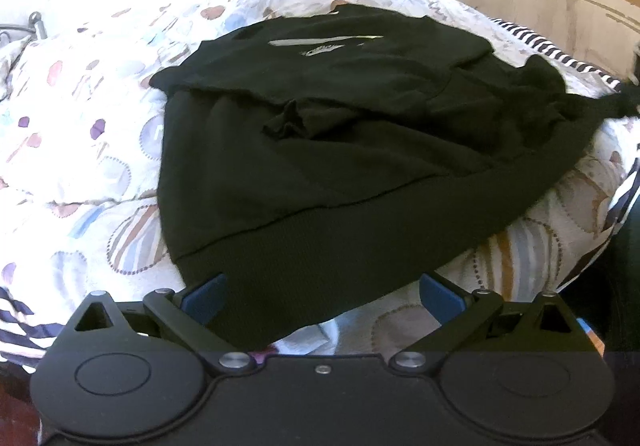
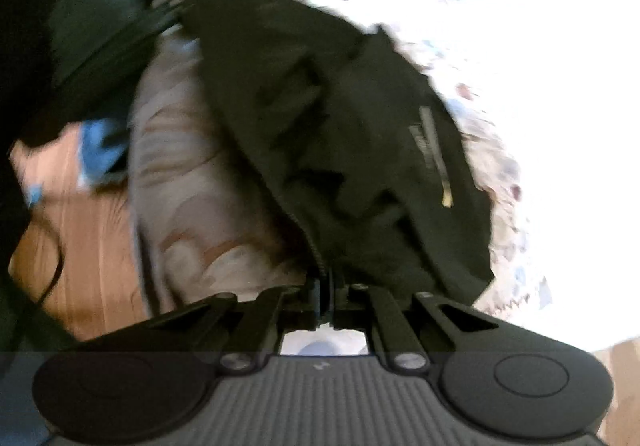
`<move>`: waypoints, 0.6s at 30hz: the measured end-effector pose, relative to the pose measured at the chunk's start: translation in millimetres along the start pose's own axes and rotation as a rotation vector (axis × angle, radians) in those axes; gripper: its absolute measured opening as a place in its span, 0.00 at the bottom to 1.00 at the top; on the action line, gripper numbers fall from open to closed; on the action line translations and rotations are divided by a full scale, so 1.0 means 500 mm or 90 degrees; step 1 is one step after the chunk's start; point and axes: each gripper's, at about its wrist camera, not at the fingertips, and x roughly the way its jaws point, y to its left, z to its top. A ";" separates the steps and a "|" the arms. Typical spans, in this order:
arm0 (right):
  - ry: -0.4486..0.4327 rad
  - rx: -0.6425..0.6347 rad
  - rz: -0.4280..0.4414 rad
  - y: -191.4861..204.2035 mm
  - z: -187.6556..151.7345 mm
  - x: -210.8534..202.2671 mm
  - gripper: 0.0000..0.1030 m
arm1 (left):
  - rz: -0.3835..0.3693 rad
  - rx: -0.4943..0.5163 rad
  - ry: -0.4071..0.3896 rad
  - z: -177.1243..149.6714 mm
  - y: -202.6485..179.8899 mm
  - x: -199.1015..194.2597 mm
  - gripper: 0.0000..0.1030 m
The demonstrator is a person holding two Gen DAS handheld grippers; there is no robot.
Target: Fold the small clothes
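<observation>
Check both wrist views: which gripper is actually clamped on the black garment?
The right gripper: its fingers are pinched together on an edge of the black garment. The left gripper stands wide open, the garment's hem only lying between its blue fingers.

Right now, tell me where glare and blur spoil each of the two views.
Left wrist view: sharp, but the upper left is blown out white above the patterned quilt; the black sweatshirt reads clearly. Right wrist view: smeared by motion blur, the sweatshirt's edges soft, the right side washed out white.

Black sweatshirt point(image 1: 340, 150) lies on patterned quilt point(image 1: 80, 126) (left claw point(image 1: 324, 294) spread wide).
</observation>
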 end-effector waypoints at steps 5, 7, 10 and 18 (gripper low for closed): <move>-0.045 0.127 -0.002 -0.077 0.028 0.012 0.04 | -0.008 0.031 -0.010 -0.001 -0.028 -0.001 0.99; -0.068 0.173 -0.006 -0.105 0.038 0.015 0.04 | 0.002 0.043 -0.007 0.001 -0.040 0.012 0.99; -0.095 0.239 -0.015 -0.145 0.048 0.020 0.04 | 0.033 0.051 0.005 0.008 -0.053 0.039 0.99; -0.140 0.424 -0.049 -0.258 0.050 0.066 0.03 | 0.102 0.078 -0.003 0.027 -0.055 0.069 0.97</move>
